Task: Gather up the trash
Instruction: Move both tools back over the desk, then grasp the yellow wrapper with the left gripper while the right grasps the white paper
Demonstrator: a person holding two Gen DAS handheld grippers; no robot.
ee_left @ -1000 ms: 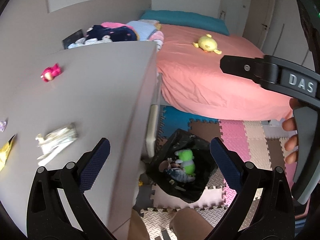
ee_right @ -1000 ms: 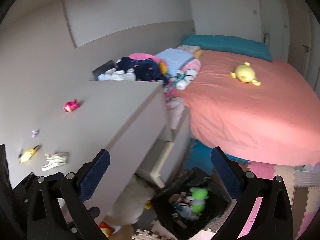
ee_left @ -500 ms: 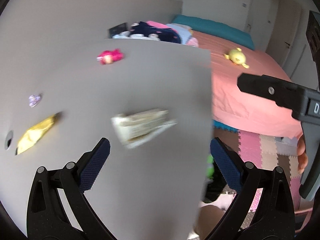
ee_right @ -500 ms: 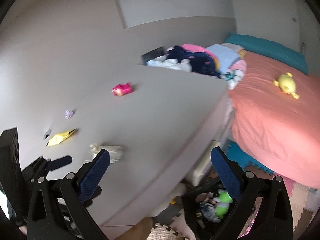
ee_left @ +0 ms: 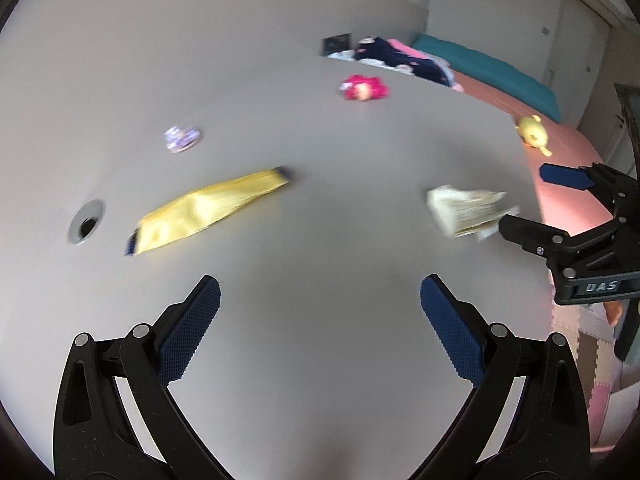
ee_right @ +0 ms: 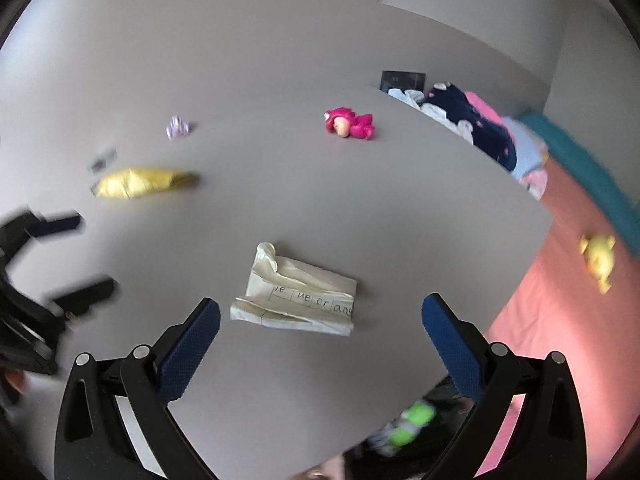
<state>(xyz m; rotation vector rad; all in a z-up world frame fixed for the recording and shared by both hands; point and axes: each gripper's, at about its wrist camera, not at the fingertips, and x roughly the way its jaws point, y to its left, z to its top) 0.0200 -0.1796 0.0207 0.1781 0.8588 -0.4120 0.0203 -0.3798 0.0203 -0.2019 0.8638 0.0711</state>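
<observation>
Grey worktop (ee_left: 320, 240) under both grippers. Left gripper (ee_left: 320, 320) over bare surface, jaws spread wide, nothing between them. Right gripper (ee_right: 320, 328) likewise, jaws wide apart and empty, hovering just behind the crumpled paper (ee_right: 296, 296).

From the right wrist view: crumpled paper at 12 o'clock, just ahead of the fingertips, flat on the worktop, handwritten boxes on it. Yellow wrapper (ee_right: 140, 182) at 10 o'clock, well apart from the paper. Small purple scrap (ee_right: 178, 128) at 11 o'clock, farther back. Pink doll (ee_right: 350, 123) at 12 o'clock, far side of the worktop. Left gripper blurred at 9 o'clock edge.

From the left wrist view: yellow wrapper (ee_left: 208, 208) at 11 o'clock, purple scrap (ee_left: 182, 138) beyond it, round cable hole (ee_left: 86, 222) at 10 o'clock. Crumpled paper (ee_left: 468, 210) at 2 o'clock, with 1 finger of the right gripper close to its right edge; contact hard to judge through blur.

Off the worktop at 2 to 3 o'clock: bed (ee_right: 580, 320) with pink sheet, yellow plush (ee_right: 598, 260) on it, pile of clothes (ee_right: 480, 124) at the far corner. Black bin (ee_right: 412, 428) below the worktop edge at 5 o'clock, green item inside.
</observation>
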